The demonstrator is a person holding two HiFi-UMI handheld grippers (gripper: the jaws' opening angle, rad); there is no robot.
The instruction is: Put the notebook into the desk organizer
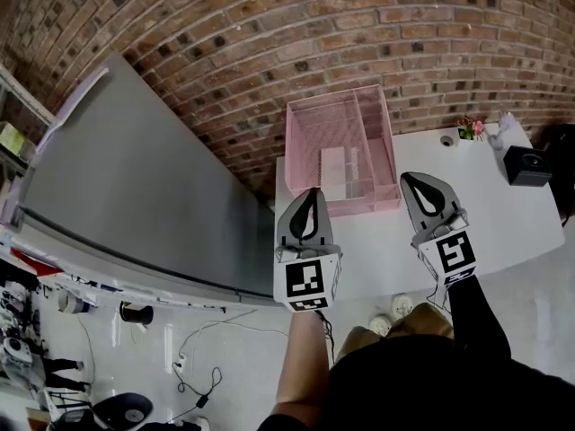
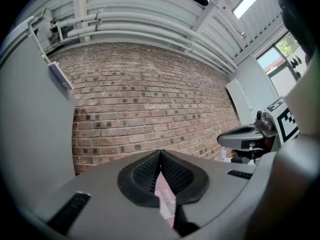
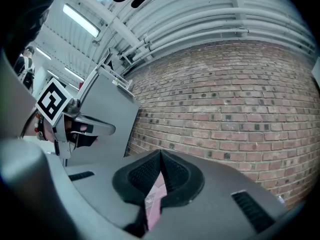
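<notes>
- The person's dark-clothed torso (image 1: 413,380) fills the bottom of the head view, on the near side of the pink wire-mesh desk organizer (image 1: 310,137). A bare forearm (image 1: 301,357) and a black sleeve (image 1: 476,317) reach toward the organizer.
- The grey left gripper (image 1: 312,192) (image 2: 160,151), with its black-and-white marker cube (image 1: 305,279), hovers level just short of the organizer's near left corner. Its ribbed black pads are pressed together at the tips with nothing between them.
- The grey right gripper (image 1: 407,179) (image 3: 160,152) hangs just off the organizer's near right corner and carries its own marker cube (image 1: 455,254). Its jaws also meet, and they grip nothing. Only a pink sliver shows through the gap below the tips.
- The white tabletop (image 1: 485,214) carries the organizer and spreads to its right.
- The pale rectangular notebook (image 1: 340,167) lies inside the organizer, in the wider left compartment toward the near wall.
- A small black box (image 1: 526,164) sits well to the organizer's right, by the table's far edge. A little pink-flowered plant (image 1: 470,128) stands nearer the organizer.
- A large grey slab-sided cabinet (image 1: 135,178) stands to the organizer's left.
- A red brick wall (image 1: 314,25) rises right behind the organizer.
</notes>
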